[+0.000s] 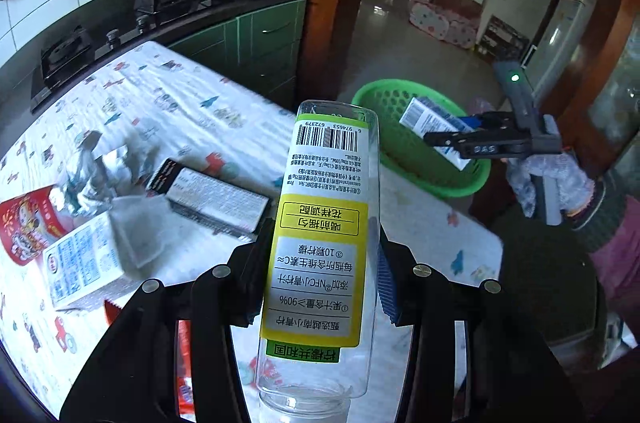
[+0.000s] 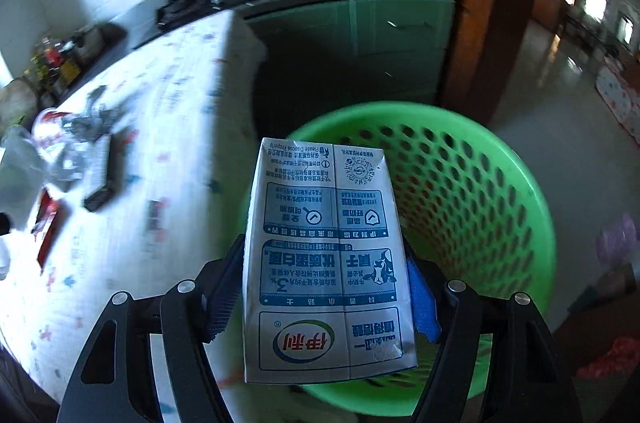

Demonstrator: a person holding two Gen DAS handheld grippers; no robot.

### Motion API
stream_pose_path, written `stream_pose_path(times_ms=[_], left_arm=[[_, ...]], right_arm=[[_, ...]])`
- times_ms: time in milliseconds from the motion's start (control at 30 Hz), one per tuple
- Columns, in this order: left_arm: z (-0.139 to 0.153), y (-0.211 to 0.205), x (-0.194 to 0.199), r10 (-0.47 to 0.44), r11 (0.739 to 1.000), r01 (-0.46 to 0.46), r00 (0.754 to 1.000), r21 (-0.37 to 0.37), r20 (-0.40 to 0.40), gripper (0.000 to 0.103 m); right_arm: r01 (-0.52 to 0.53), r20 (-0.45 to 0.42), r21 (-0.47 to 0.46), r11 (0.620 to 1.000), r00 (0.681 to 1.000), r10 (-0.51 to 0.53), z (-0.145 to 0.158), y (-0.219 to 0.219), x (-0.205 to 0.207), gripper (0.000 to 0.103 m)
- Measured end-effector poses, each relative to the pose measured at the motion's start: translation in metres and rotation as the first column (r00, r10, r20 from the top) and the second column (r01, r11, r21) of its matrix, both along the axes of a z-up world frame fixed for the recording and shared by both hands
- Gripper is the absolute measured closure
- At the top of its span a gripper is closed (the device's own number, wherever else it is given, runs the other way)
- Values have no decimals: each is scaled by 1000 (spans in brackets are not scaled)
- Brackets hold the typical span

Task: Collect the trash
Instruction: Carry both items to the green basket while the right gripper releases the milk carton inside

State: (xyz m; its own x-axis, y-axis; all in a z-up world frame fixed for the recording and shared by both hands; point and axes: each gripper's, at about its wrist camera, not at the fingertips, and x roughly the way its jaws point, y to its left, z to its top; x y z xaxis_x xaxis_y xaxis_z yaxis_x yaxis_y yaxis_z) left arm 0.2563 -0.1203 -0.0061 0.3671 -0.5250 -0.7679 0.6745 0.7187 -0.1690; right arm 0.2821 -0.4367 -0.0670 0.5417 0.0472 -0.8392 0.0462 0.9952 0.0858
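Bottle [image 1: 320, 243]: clear glossy plastic, smooth printed label. Milk carton [image 2: 324, 263]: matt printed paperboard, creased. Basket [image 2: 520, 183]: glossy green perforated plastic. Tablecloth [image 1: 180, 111]: printed cloth, wrinkled. Glove [image 1: 560, 179]: knitted fabric.

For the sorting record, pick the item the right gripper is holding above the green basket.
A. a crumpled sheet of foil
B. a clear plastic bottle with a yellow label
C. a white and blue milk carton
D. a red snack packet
C: the right gripper is shut on the white and blue milk carton, held above the green basket; the left gripper has the clear bottle.
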Motion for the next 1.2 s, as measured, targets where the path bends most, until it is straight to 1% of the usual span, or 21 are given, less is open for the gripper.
stream_pose_path(times_ms=[133,300,367,433,567,633,700,800,867,1033,1200], left_arm=[[2,-26,0,-26,1000,26,1000,-4,-3,58],[5,-53,1,-43,999,43,999,-10,-8,58],[6,-62,2,-54,998,53,998,-22,-12,58],[8,-70,2,-60,998,59,998,-25,-9,58],[6,-87,5,-72,997,71,997,-35,-25,58],[6,-96,7,-76,996,74,997,-43,-28,58],[5,-104,9,-81,996,79,996,-50,-34,58],[5,-117,14,-87,995,85,996,-59,-34,58],[4,-124,18,-91,994,88,995,-68,-42,58],[-1,-148,25,-99,994,95,994,-62,-56,58],[-9,-174,34,-105,993,100,991,-56,-80,58]], right_arm=[[49,-37,24,998,998,-48,-19,-28,5,34],[73,-62,25,997,996,-71,-39,-43,11,34],[91,-67,11,996,994,-90,-45,-51,12,34],[104,-80,26,994,992,-101,-50,-58,14,34],[120,-90,12,993,989,-119,-54,-67,15,34],[122,-87,11,992,989,-121,-54,-71,13,34],[133,-75,15,991,989,-131,-52,-75,10,30],[142,-56,2,990,988,-142,-46,-78,6,30],[141,-46,12,990,989,-140,-41,-79,-1,30],[132,7,-3,991,991,-132,-21,-79,-25,30],[127,58,5,992,990,-127,-2,-78,-54,30]])
